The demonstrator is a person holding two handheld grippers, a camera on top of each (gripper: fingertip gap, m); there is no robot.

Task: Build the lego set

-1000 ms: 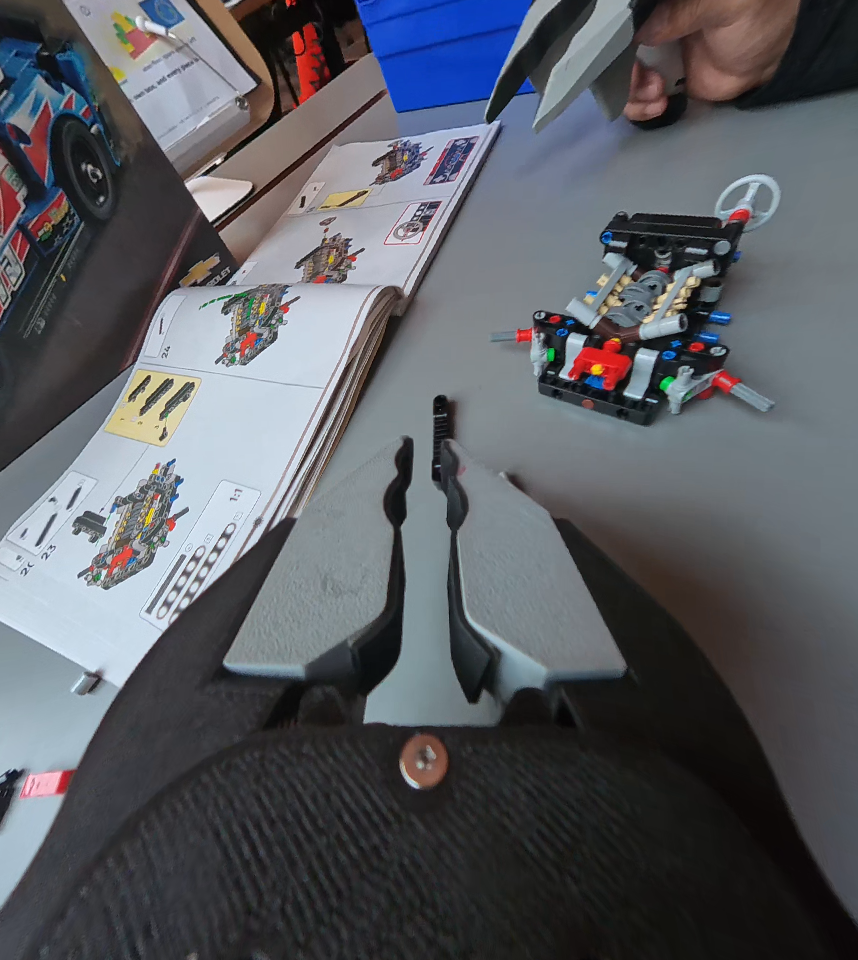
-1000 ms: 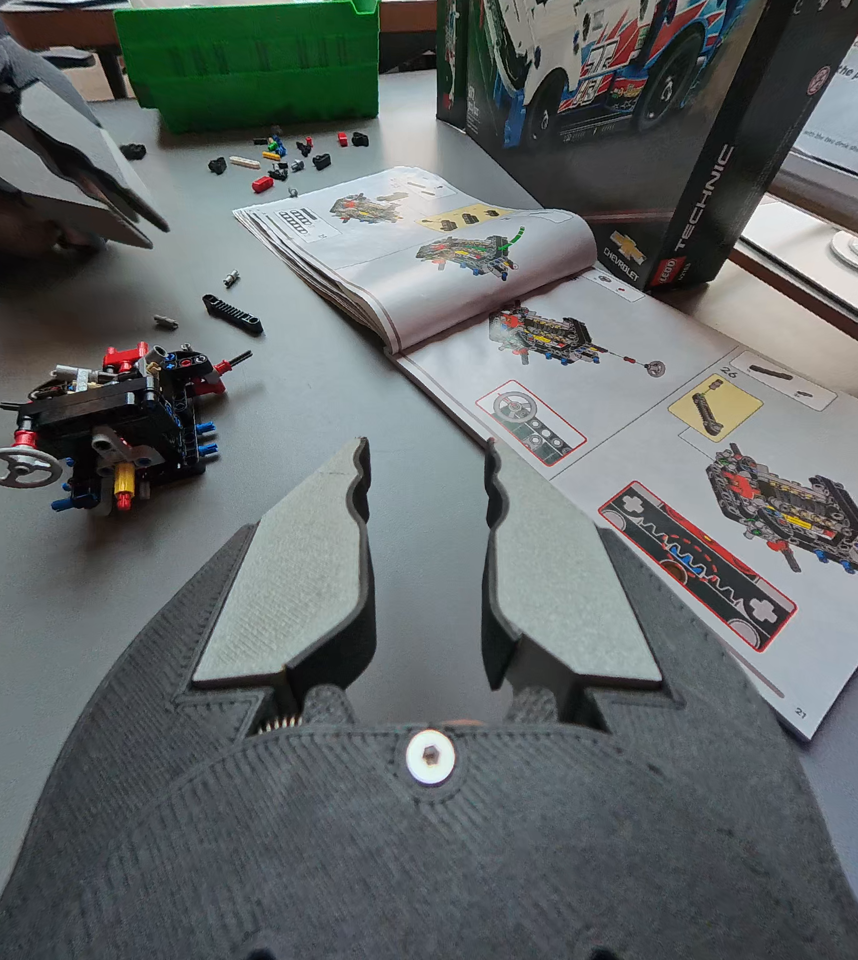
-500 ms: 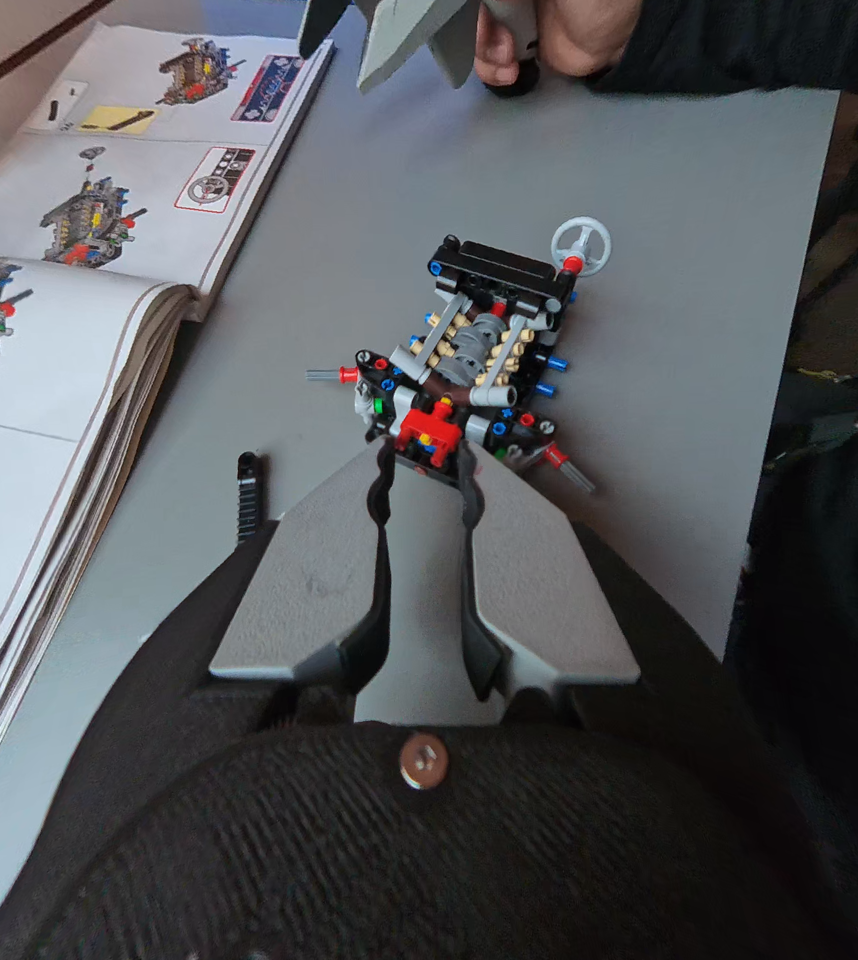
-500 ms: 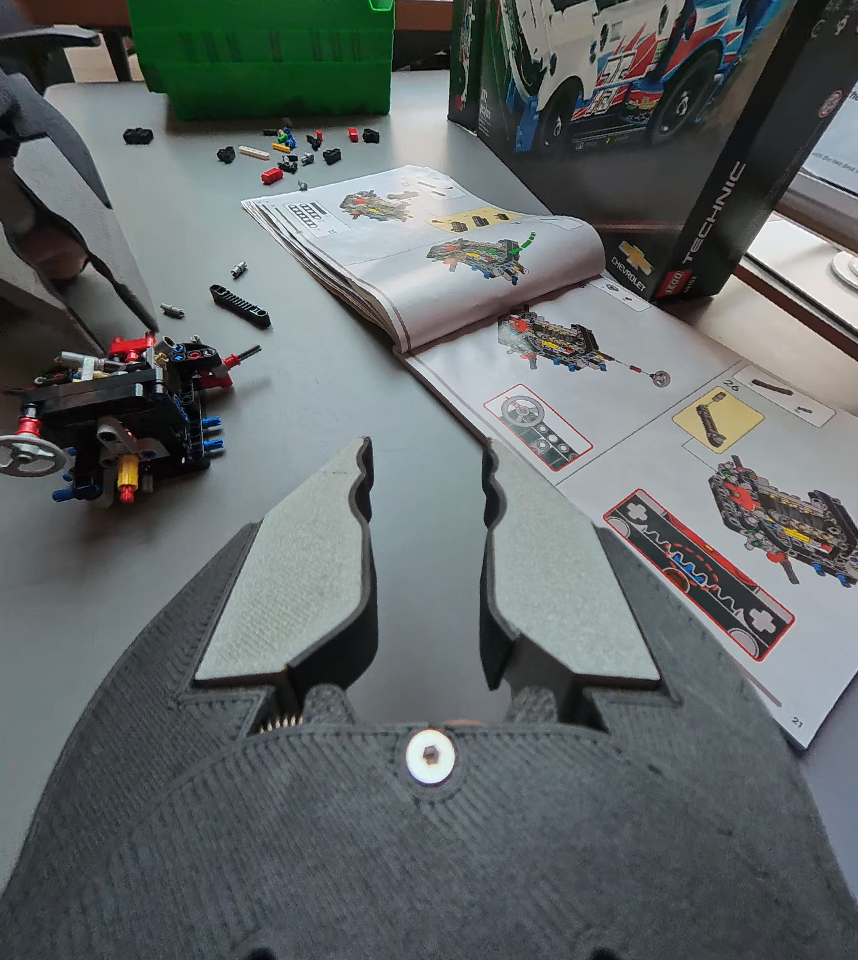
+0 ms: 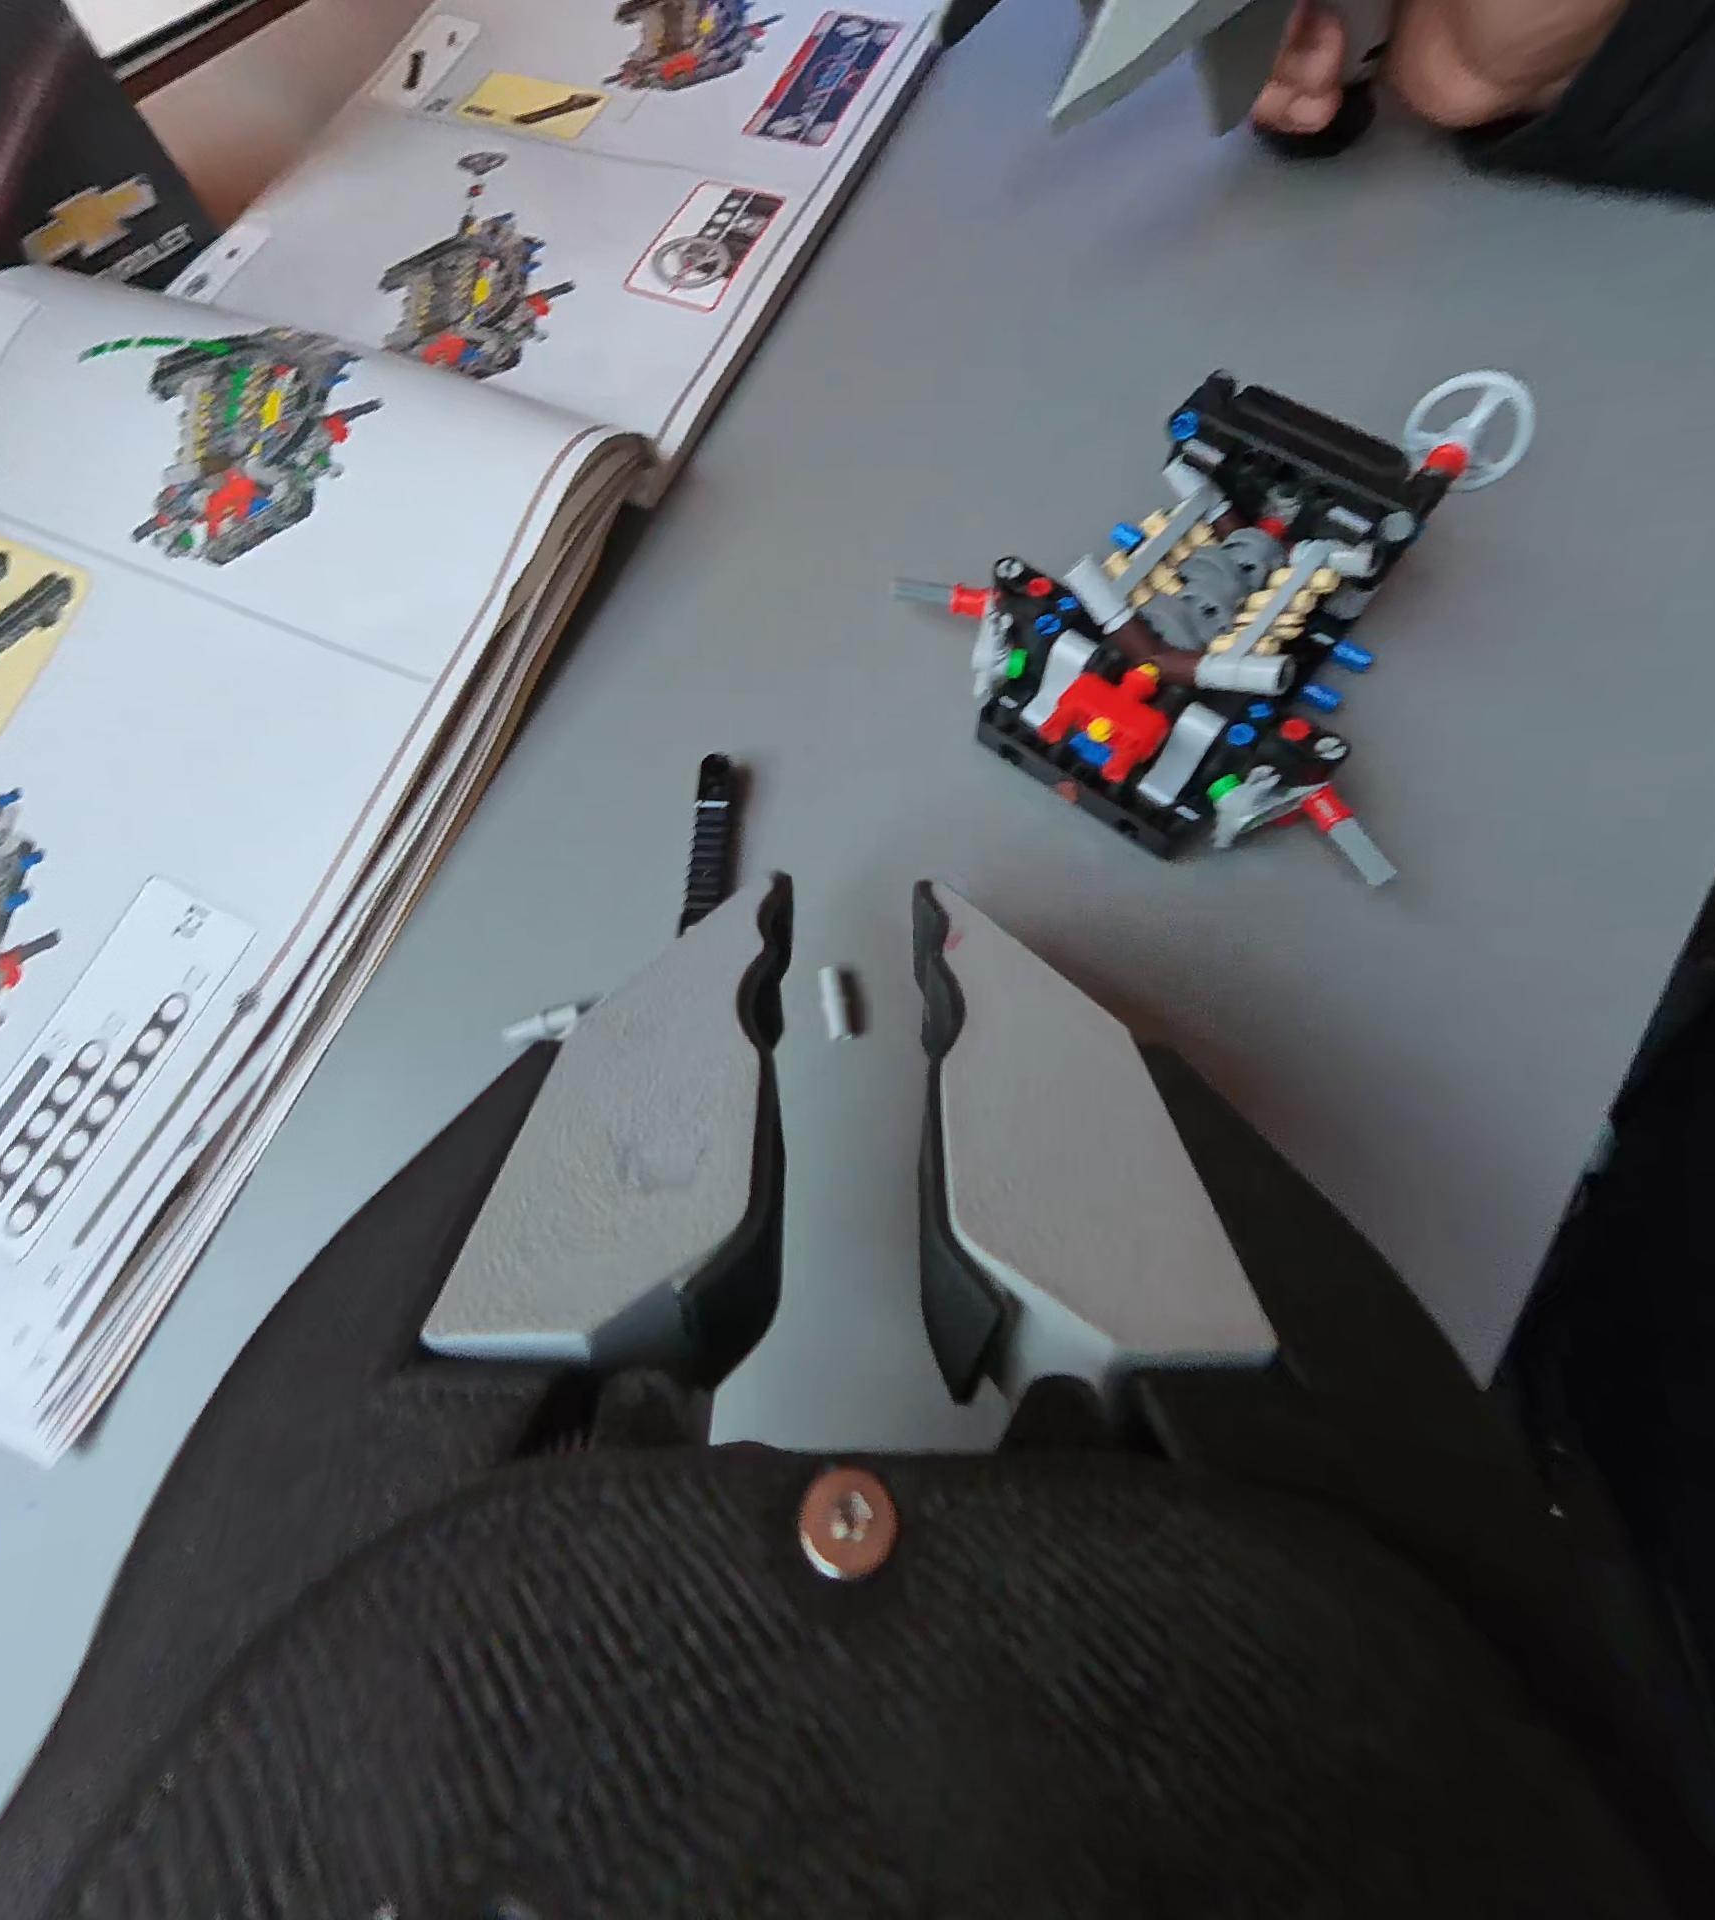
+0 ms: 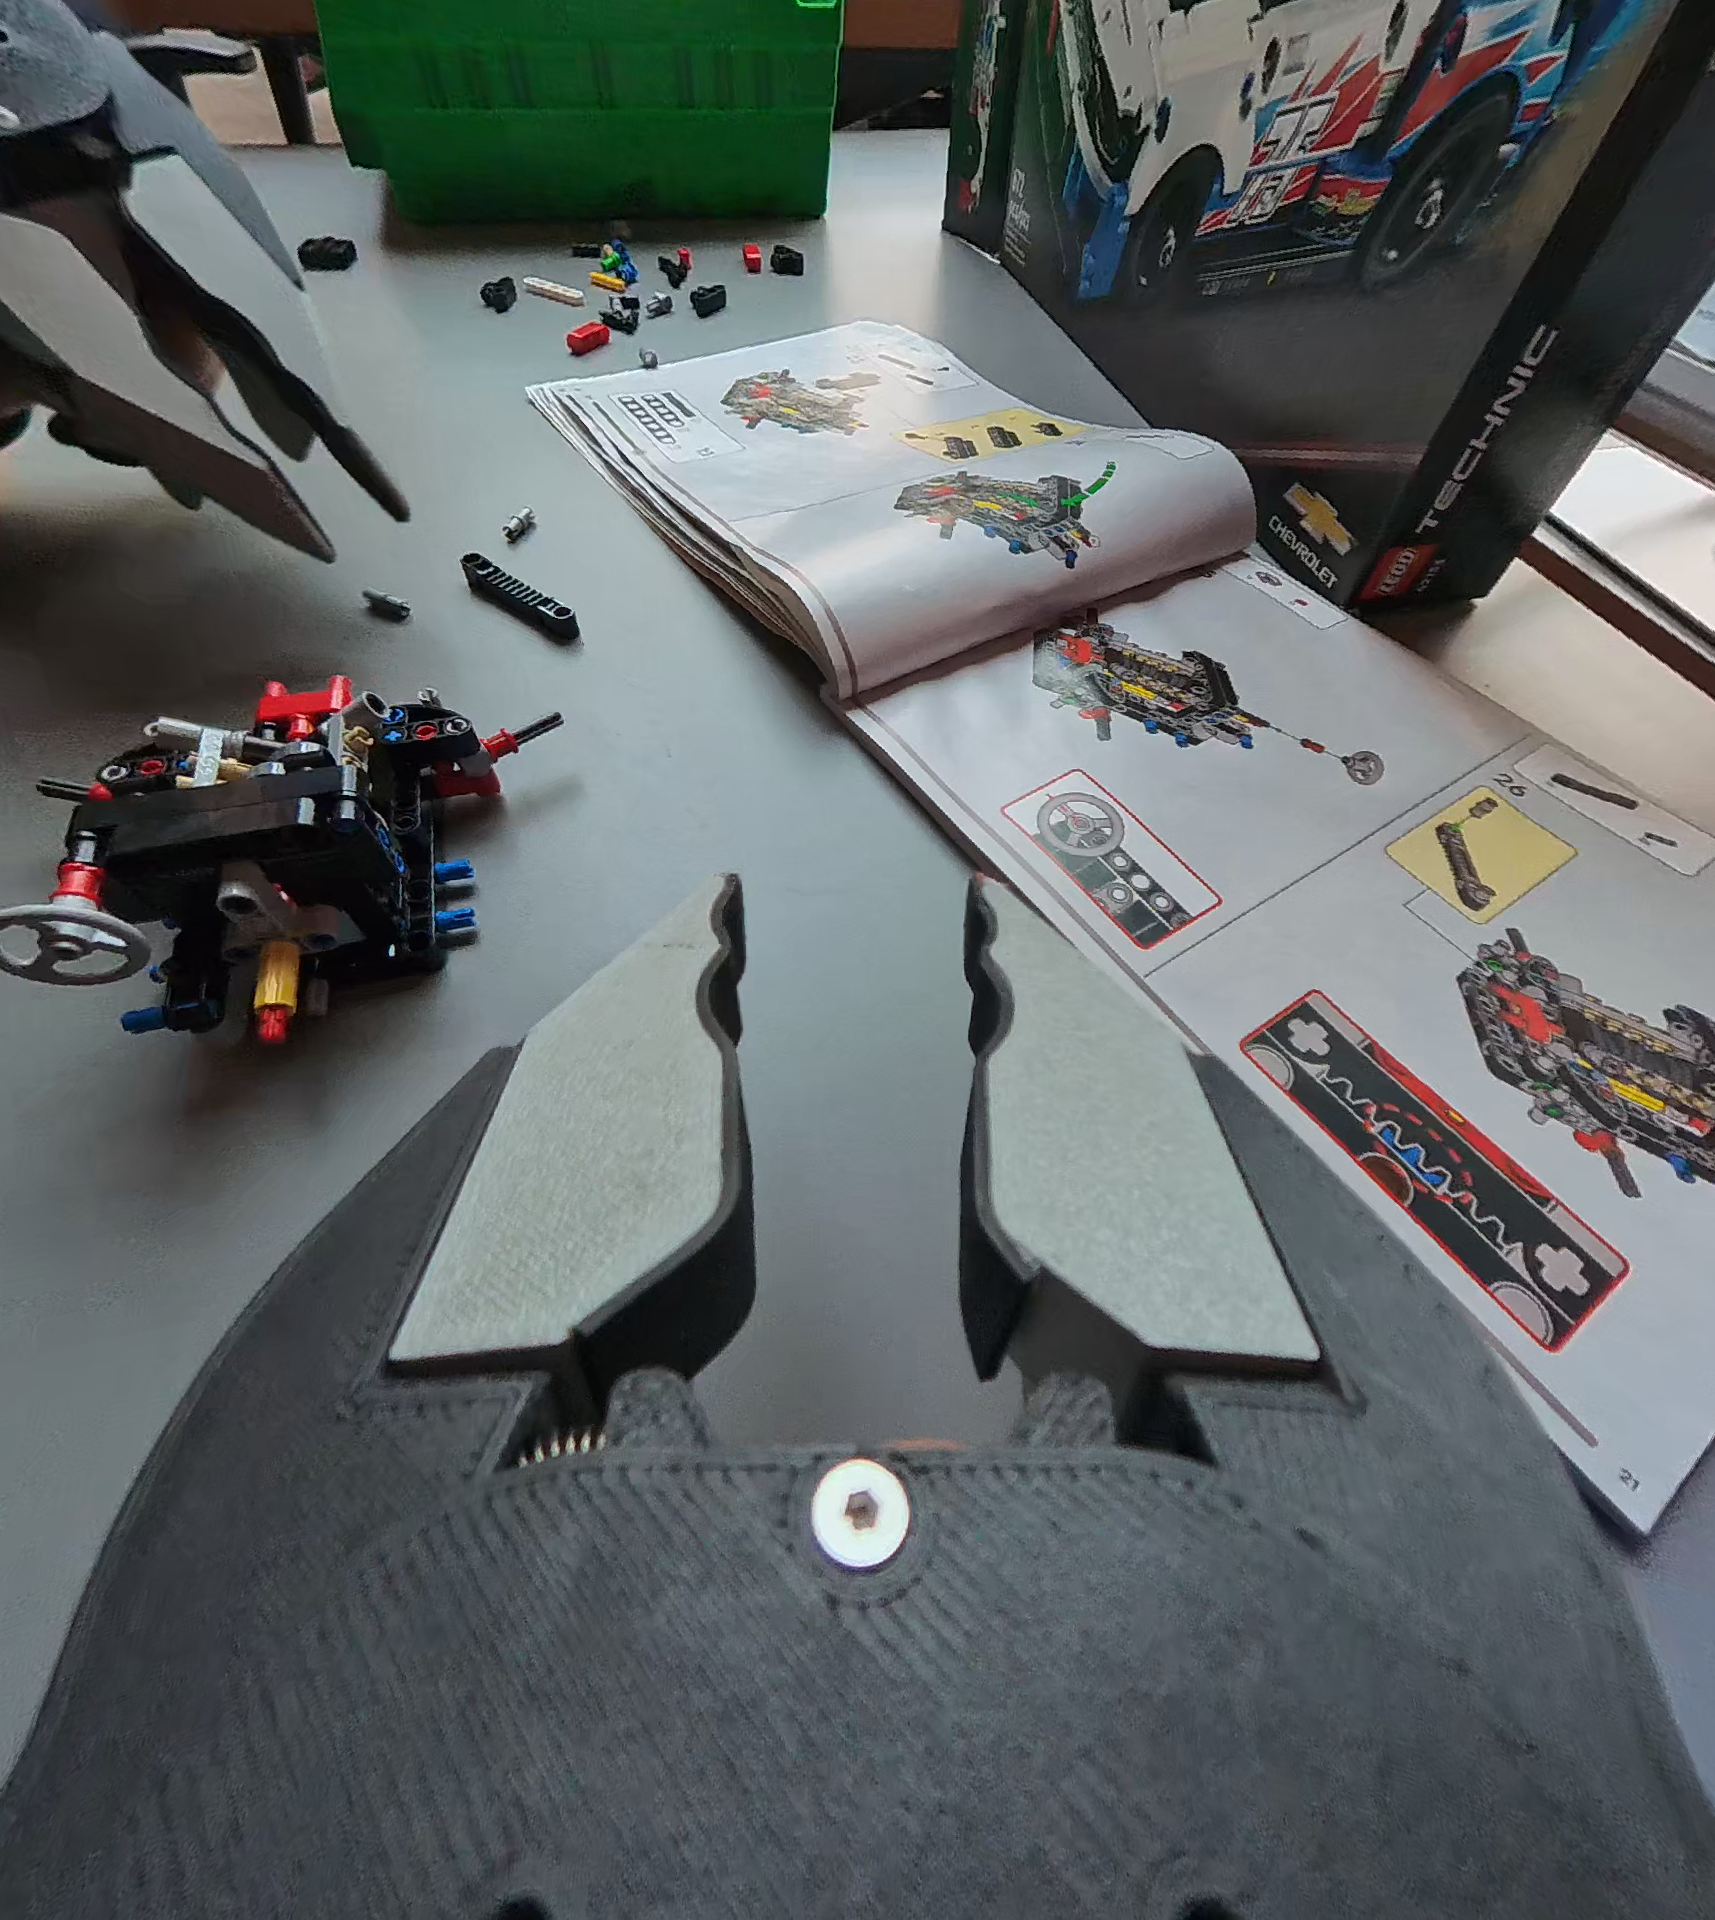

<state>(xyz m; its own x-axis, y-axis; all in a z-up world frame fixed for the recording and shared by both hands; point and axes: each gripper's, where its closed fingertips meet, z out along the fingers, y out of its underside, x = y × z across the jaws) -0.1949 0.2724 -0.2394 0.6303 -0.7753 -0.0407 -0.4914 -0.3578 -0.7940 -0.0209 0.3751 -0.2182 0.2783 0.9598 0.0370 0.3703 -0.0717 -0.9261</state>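
The part-built lego assembly [image 5: 1206,634], black with red, grey and tan parts and a grey steering wheel, stands on the grey table; it also shows in the right wrist view [image 6: 250,852]. My left gripper [image 5: 850,899] is open and hovers low over a small grey pin [image 5: 840,1003] that lies on the table between its fingers. A black toothed bar [image 5: 711,842] lies just left of the fingertips. In the right wrist view the left gripper [image 6: 359,530] hangs above the pin [image 6: 385,603] and the bar [image 6: 518,595]. My right gripper [image 6: 853,899] is open and empty, right of the assembly.
The open instruction booklet [image 6: 936,499] lies right of the assembly, with the set's box [image 6: 1352,260] behind it. Several loose pieces [image 6: 624,281] lie before a green bin [image 6: 583,104]. A second grey pin [image 5: 546,1023] lies by the left finger. The table edge [image 5: 1663,1039] is close on the right. My right tips are about 20 cm from the bar [image 6: 518,595], my left tips only 4 cm. Seen from the left wrist view [image 5: 702,871] as well.
My left gripper swung from the assembly back left to the small grey pin and opened wider. My right gripper has barely moved.
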